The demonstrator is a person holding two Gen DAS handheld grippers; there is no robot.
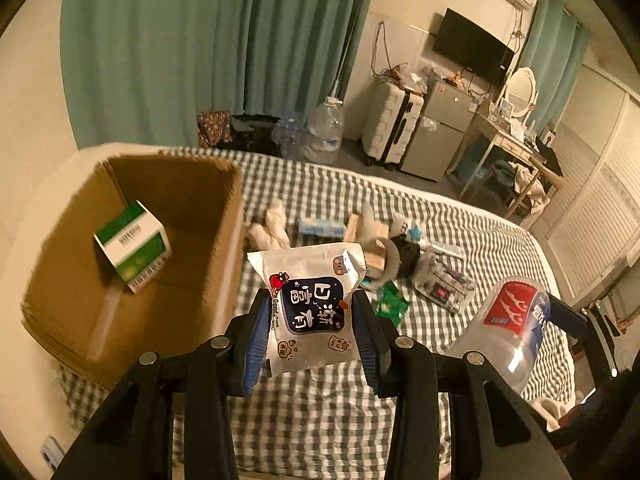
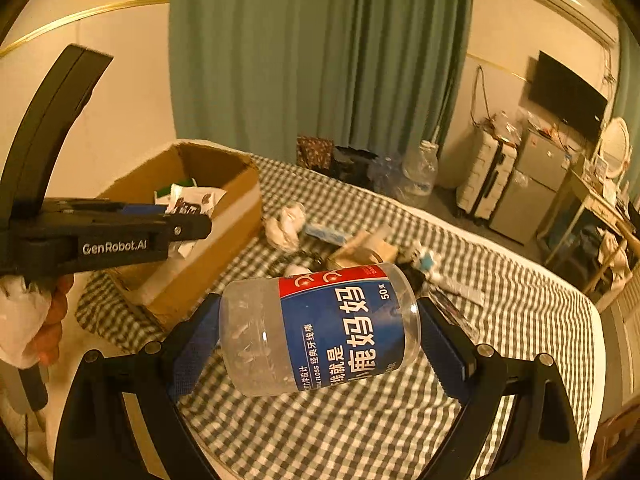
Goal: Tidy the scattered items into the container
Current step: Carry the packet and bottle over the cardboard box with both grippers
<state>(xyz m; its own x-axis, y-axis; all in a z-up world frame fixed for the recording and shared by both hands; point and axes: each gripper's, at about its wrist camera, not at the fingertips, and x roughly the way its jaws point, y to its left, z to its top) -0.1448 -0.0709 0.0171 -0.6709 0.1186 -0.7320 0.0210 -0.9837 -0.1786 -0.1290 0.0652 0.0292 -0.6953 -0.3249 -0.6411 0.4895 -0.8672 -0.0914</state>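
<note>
Left gripper (image 1: 308, 320): blue-padded fingers (image 1: 256, 336) closed on a white snack pouch (image 1: 310, 304) with a dark blue label, held in the air just right of the box (image 1: 132, 260); in the right wrist view the pouch sits over the box's open top.

Right gripper (image 2: 320, 332): fingers spread wide and clamped on a clear plastic jar (image 2: 320, 328) with a red-and-blue label, lying on its side between them, above the bed (image 2: 360, 420). Seen from the left wrist, the jar is at 3 o'clock from the pouch.

Box: brown cardboard, open top, on the bed at 9 o'clock in the left wrist view. Contents: one green-and-white carton (image 1: 132, 246), tilted against the far wall.

Bed: grey-and-white check cover. Loose items in a cluster at 12 to 2 o'clock beyond the pouch:
- crumpled white tissue (image 1: 270, 228), nearest the box
- pale blue pack (image 1: 322, 227)
- wooden blocks (image 1: 366, 232)
- green wrapper (image 1: 390, 304)
- clear bag (image 1: 444, 280) with printed contents
- small blue star (image 1: 415, 233)
</note>
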